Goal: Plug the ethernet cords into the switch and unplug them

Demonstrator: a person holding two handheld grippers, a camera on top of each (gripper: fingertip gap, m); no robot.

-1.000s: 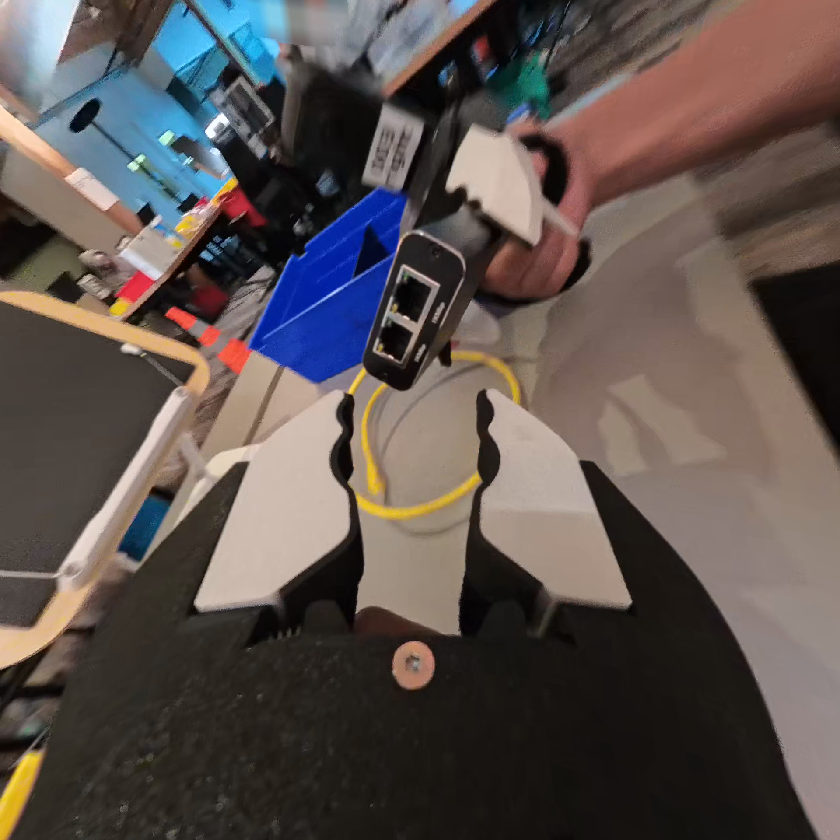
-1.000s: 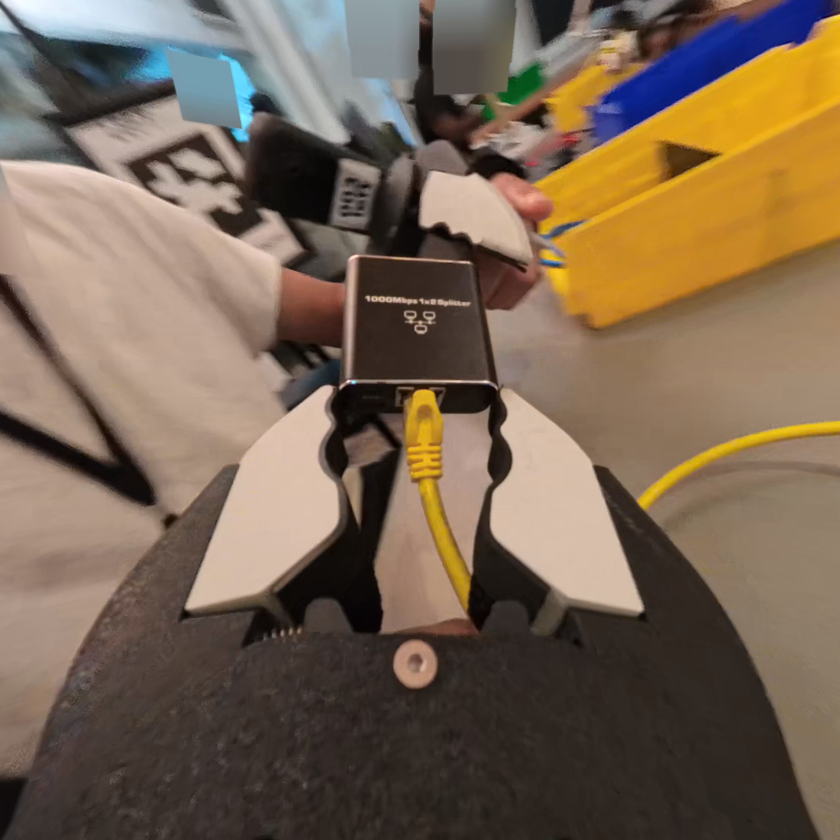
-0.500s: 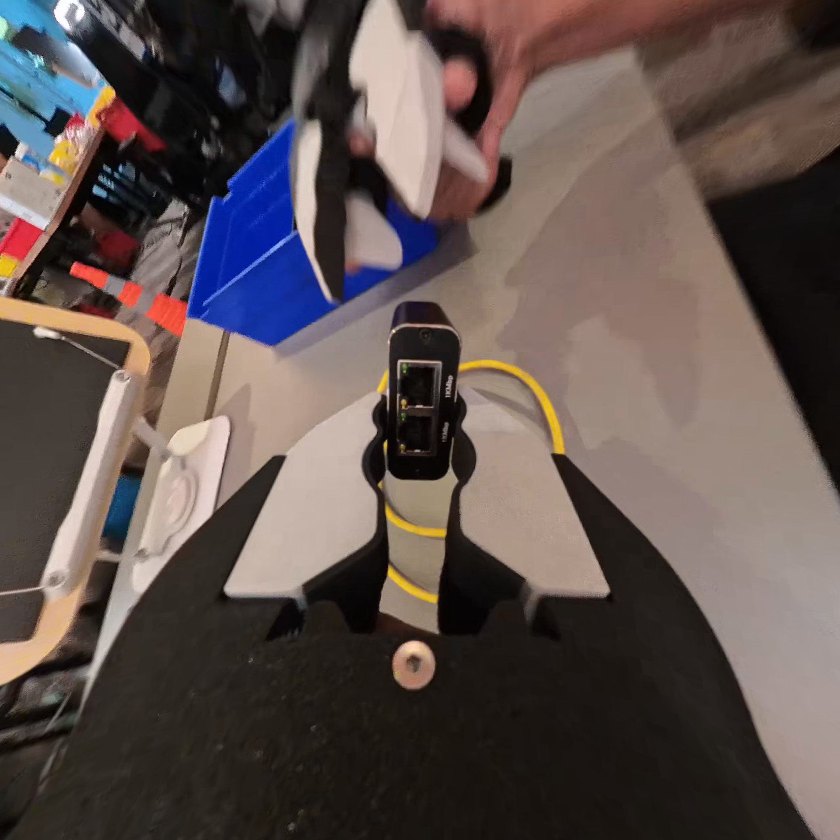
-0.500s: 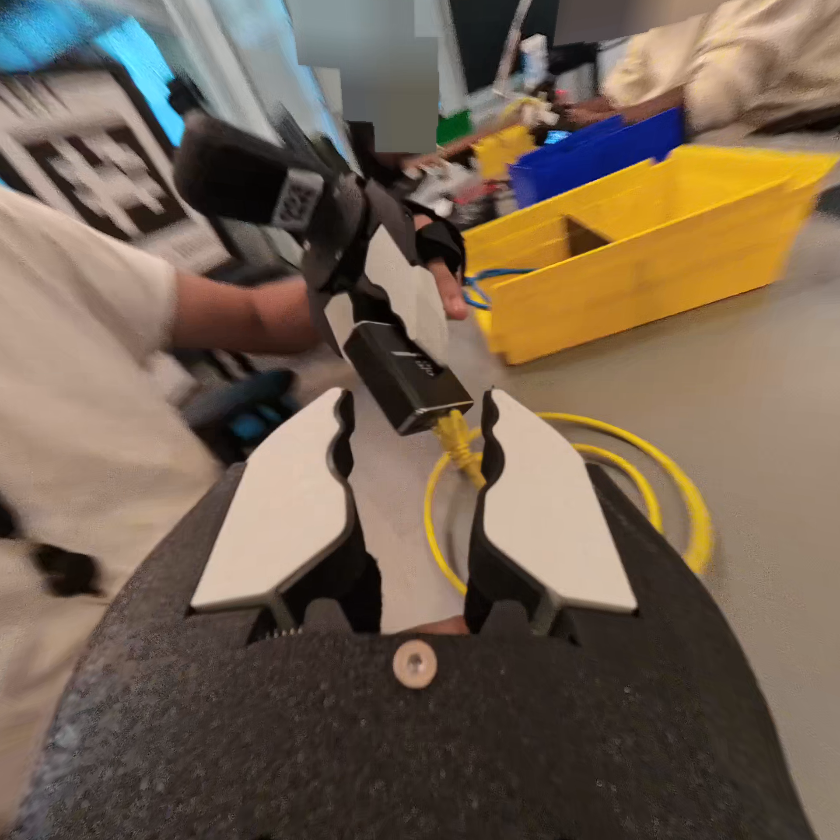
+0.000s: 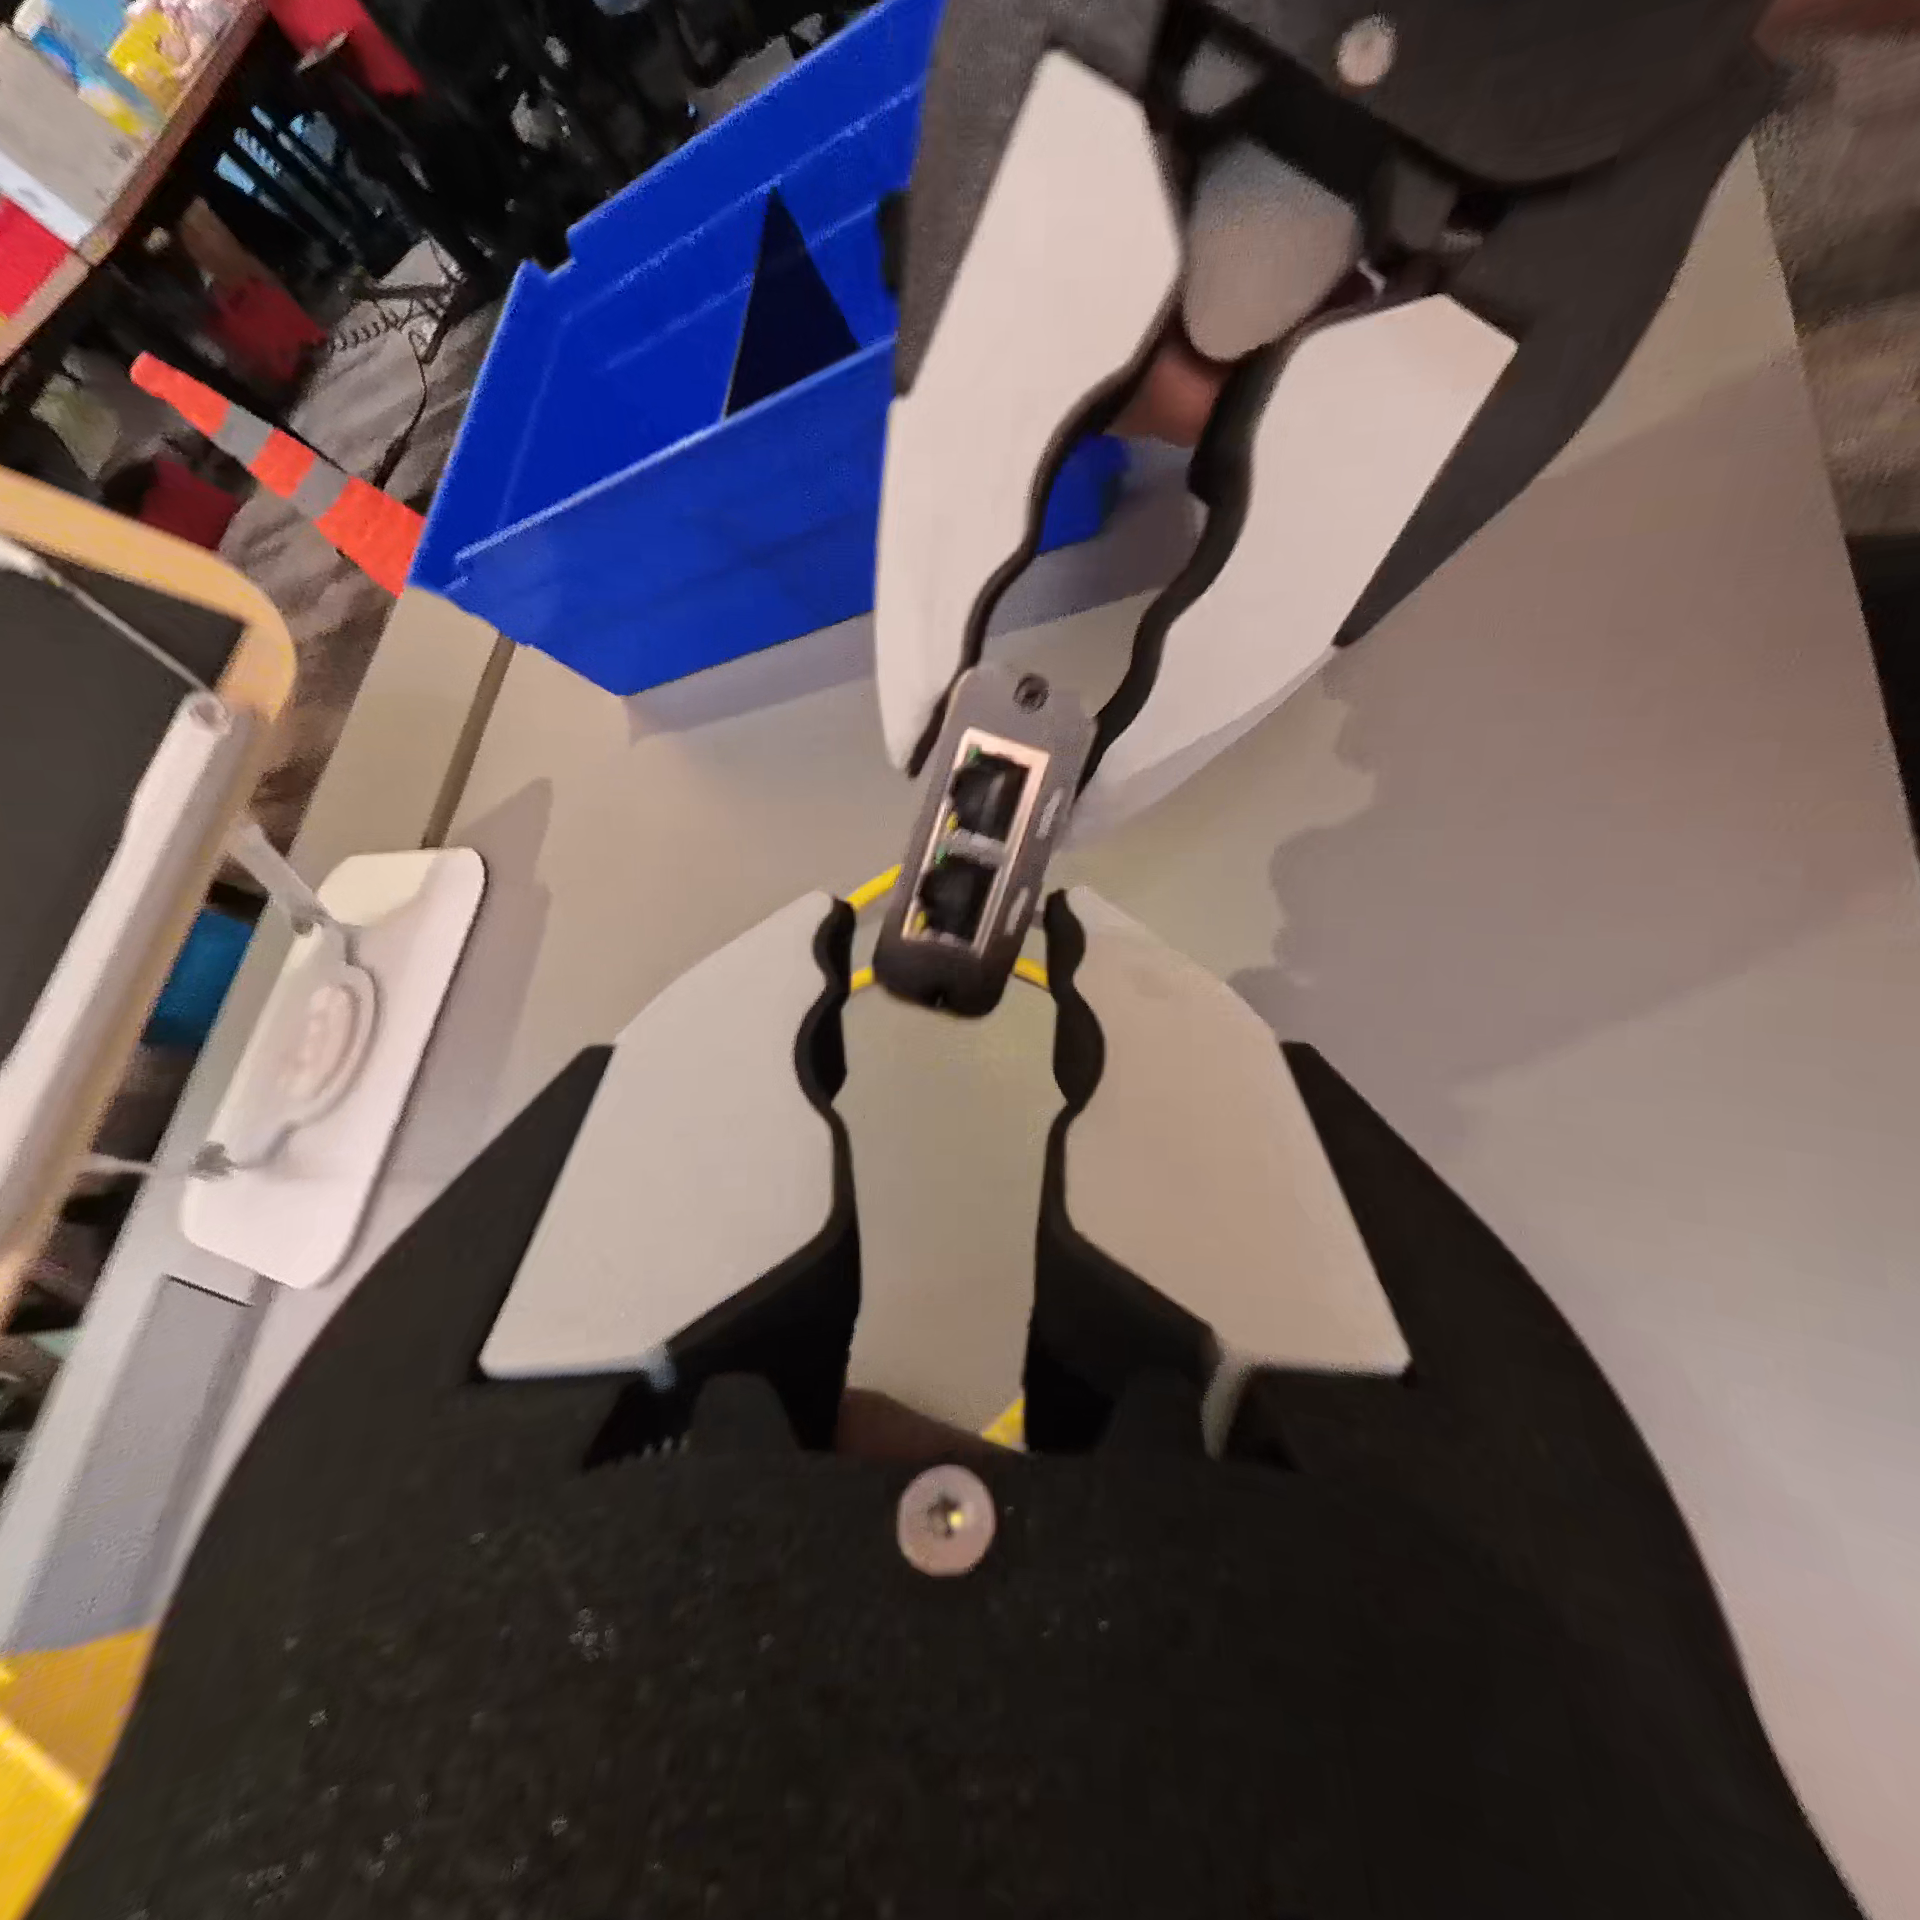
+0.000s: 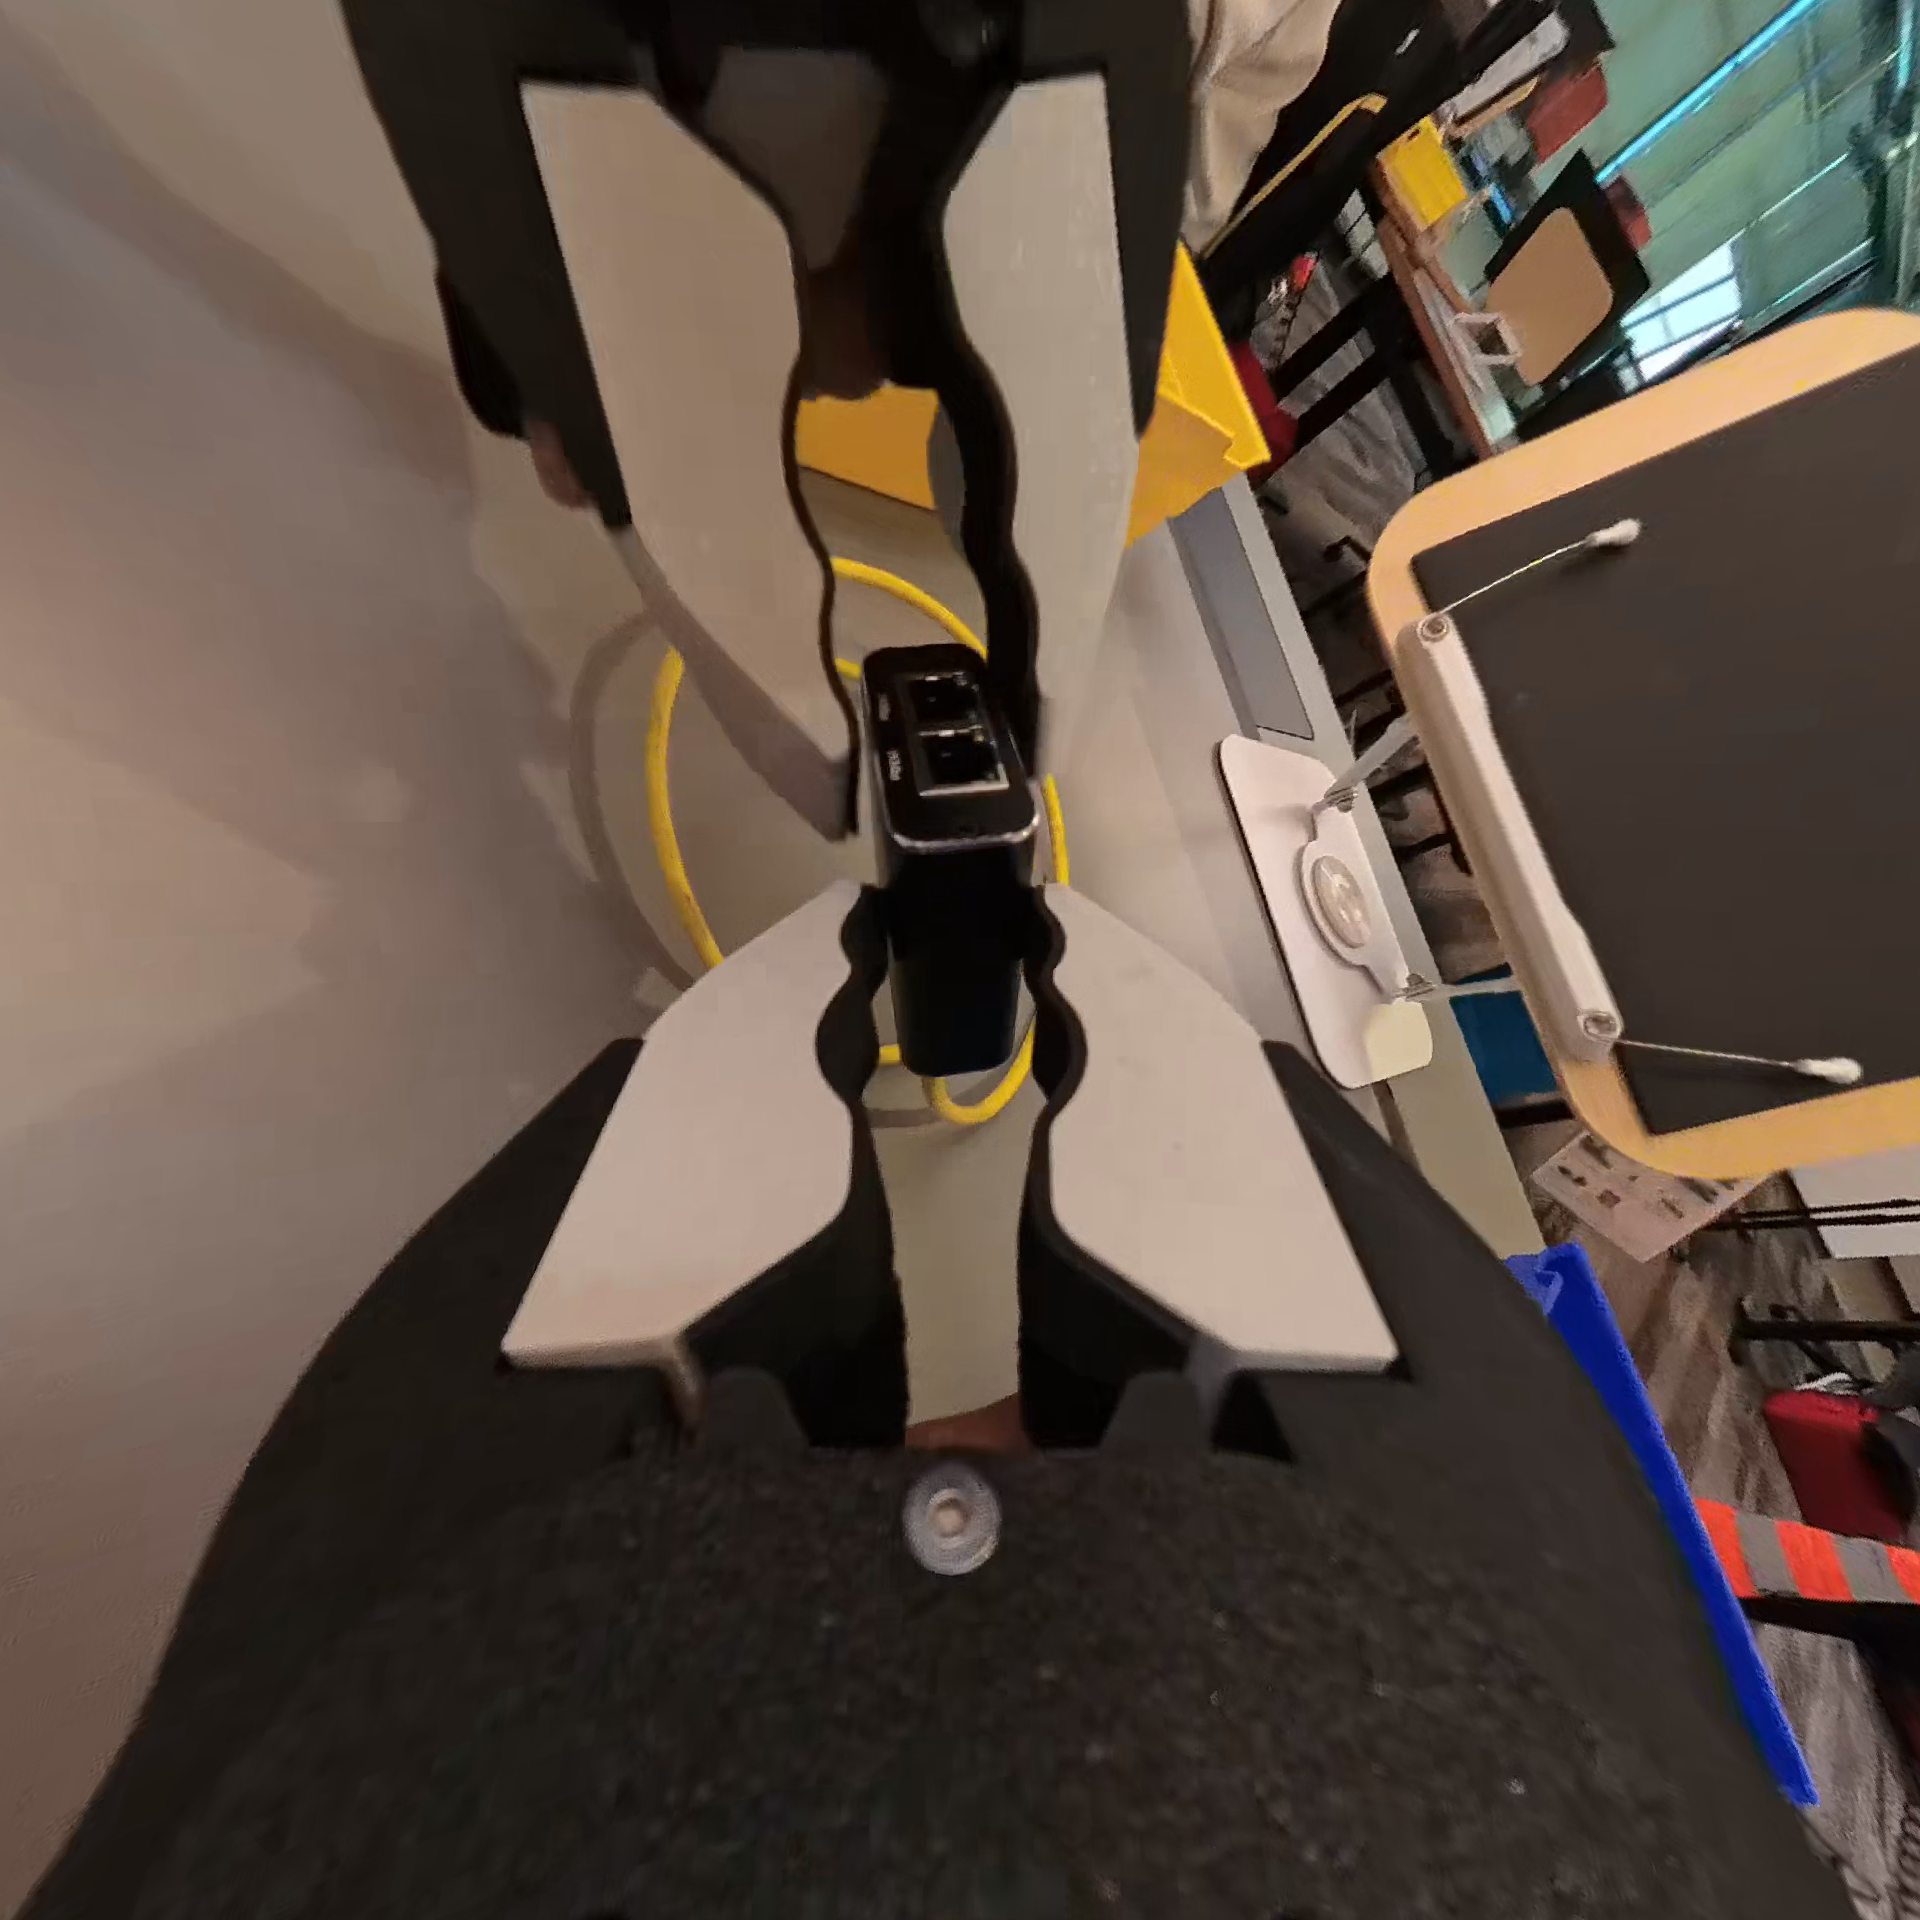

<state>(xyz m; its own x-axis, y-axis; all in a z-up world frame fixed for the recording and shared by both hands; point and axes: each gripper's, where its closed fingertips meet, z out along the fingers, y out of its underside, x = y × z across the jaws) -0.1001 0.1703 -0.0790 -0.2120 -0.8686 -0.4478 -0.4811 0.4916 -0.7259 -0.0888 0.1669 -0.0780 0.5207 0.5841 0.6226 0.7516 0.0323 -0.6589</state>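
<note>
The right hand-held gripper [image 6: 951, 935] clamps the black switch [image 6: 951, 831] between its fingertips, at 12 o'clock in the right wrist view. Both ports face the left hand-held gripper [image 5: 940, 920], whose fingers stand apart, empty, flanking the switch's port end without gripping. A yellow ethernet cord [image 6: 670, 831] lies coiled on the desk [image 6: 260, 727] below, at 10 o'clock.

**Switch clamped between facing tongs**

The right tongs [image 6: 951, 935] pinch the black switch [image 6: 951, 862] by its sides, its two empty ports facing up at twelve o'clock. The left tongs [image 6: 914, 675] reach down from twelve o'clock, fingertips beside the port end. A yellow ethernet cord [image 6: 670, 821] loops on the grey worktop [image 6: 260, 727] beneath. A yellow bin [image 6: 1195, 416] sits at one o'clock.
</note>
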